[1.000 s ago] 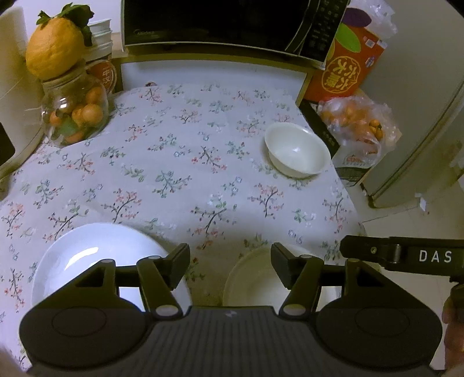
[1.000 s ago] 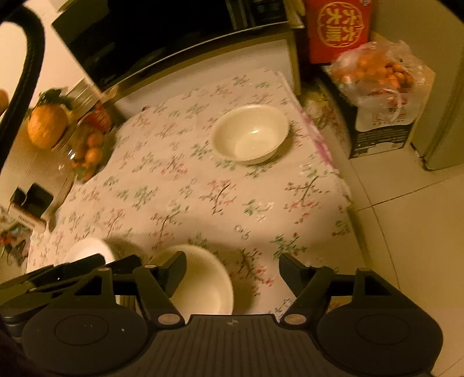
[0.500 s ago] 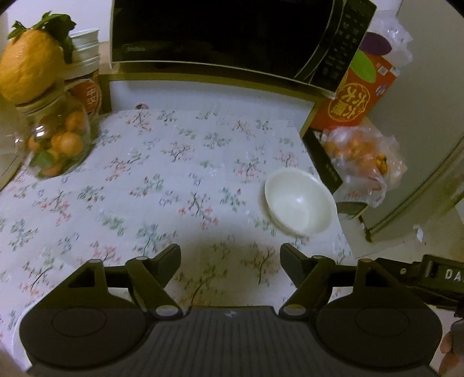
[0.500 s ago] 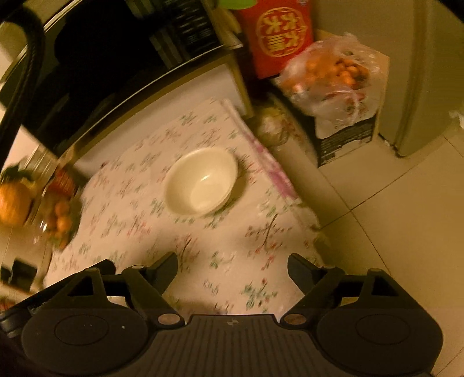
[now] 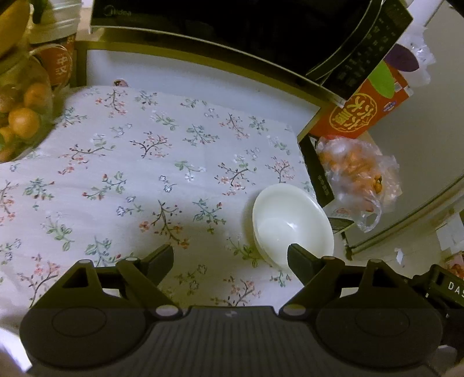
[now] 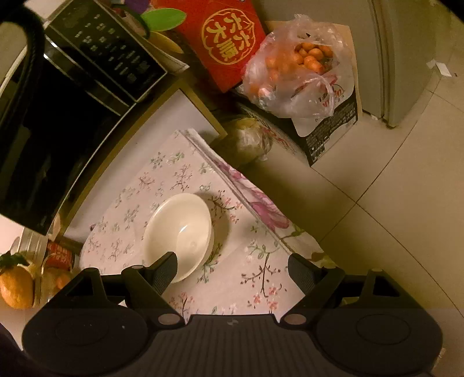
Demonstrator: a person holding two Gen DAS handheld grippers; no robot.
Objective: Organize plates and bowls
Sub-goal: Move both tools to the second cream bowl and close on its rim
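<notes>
A single white bowl (image 5: 290, 220) sits empty and upright on the floral tablecloth (image 5: 162, 162), near the table's right edge. My left gripper (image 5: 230, 252) hovers just short of it, its jaws opening with nothing between them; its right fingertip (image 5: 298, 258) overlaps the bowl's near rim. In the right wrist view the same bowl (image 6: 179, 229) lies ahead and left. My right gripper (image 6: 232, 258) is open and empty over the cloth, and its left fingertip (image 6: 165, 266) overlaps the bowl's near rim. No plate is in view.
A black microwave (image 5: 232, 26) stands on a shelf behind the table. A glass jar of small oranges (image 5: 23, 116) sits at the far left. Off the right edge are a red box (image 6: 229, 40), a plastic bag of oranges (image 6: 295, 66) and tiled floor (image 6: 391, 203).
Both grippers have moved forward and right toward the far bowl, which now looks larger and closer. The white plate and the near bowl have dropped out of view. Both pairs of jaws have widened.
</notes>
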